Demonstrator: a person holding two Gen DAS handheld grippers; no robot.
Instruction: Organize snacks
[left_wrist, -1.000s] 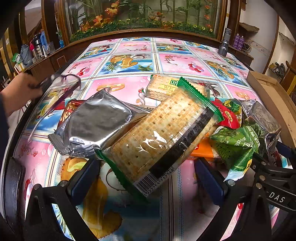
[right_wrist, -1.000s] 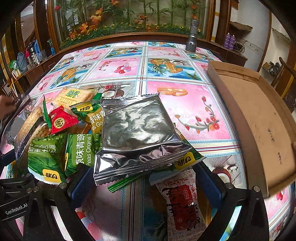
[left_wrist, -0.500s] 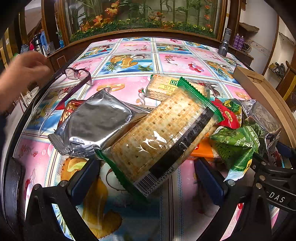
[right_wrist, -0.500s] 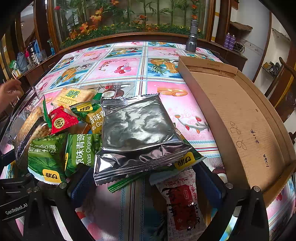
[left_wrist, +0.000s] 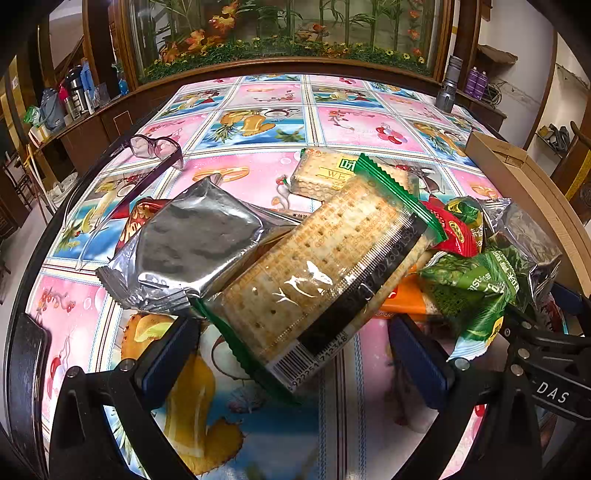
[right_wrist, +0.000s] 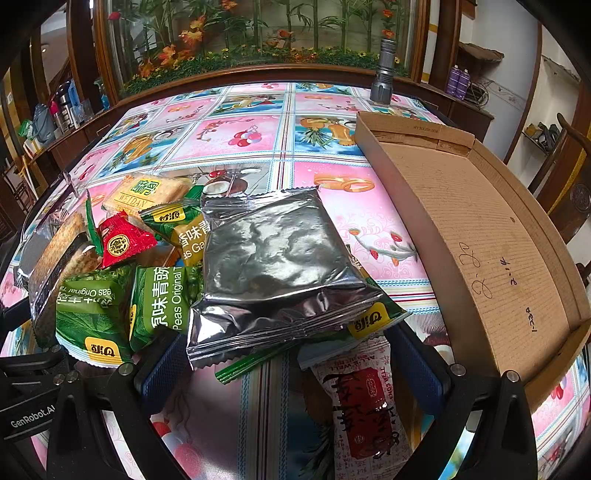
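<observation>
1. I have both hand-held grippers low over the snack heap on the desk. The left hand-held gripper stands wide open with nothing gripped; the near end of the clear cracker sleeve lies between its blue pads, apparently untouched.
2. The right hand-held gripper is likewise spread wide and empty. The crimped edge of the silver foil bag overhangs the gap between its fingers, so I judge that bag the easiest first pick.
3. The foil bag rests on top of the green pea packets, with a red-and-white sachet flat on the desk beneath my right fingers. Taking from the top should keep the heap from sliding.
4. The cardboard tray sits just beside the pile on my right, open face up and bare, which I take as the destination.
5. Room: the far half of the desk is free. On the left, a pair of glasses lies near the rim, well apart from the snacks; I would steer clear. The tray's near wall is an edge to lift over.
</observation>
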